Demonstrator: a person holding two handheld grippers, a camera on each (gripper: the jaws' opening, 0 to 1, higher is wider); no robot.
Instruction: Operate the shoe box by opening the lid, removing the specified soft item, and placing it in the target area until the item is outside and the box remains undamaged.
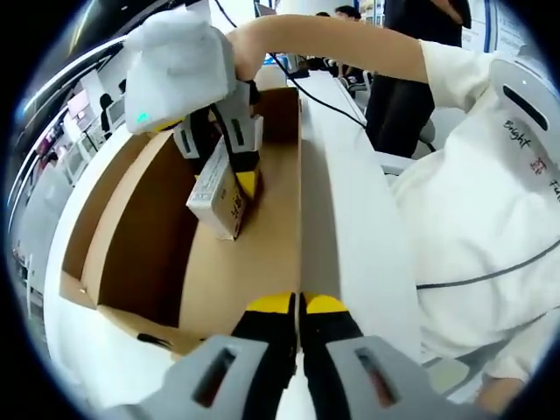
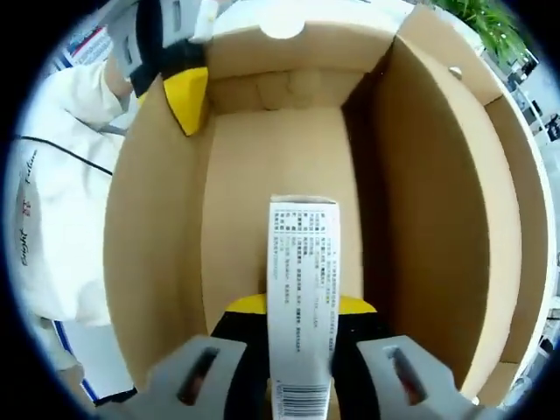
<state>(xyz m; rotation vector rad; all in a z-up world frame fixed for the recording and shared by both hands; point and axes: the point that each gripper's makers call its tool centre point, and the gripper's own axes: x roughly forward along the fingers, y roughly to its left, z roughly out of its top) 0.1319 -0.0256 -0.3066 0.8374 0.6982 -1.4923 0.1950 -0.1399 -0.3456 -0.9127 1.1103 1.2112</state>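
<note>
The shoe box (image 1: 149, 236) is open, brown inside and white outside, and I look along its length. My left gripper (image 1: 298, 304) is shut on the rim of its long side wall (image 1: 300, 175). In the right gripper view the same gripper (image 2: 188, 92) shows at the top of the left wall. My right gripper (image 1: 232, 179) reaches down into the box, shut on a small white pack (image 1: 214, 199) with printed text. The pack (image 2: 302, 271) stands between the right gripper's (image 2: 302, 306) yellow tips, just above the box floor (image 2: 280, 157).
A person in white clothing (image 1: 490, 219) is close on the right of the box, an arm stretched over it. Another person in dark clothes (image 1: 411, 70) stands behind. A black cable (image 1: 332, 105) crosses the white table (image 1: 350, 227). Green leaves (image 2: 481, 22) show beyond the box.
</note>
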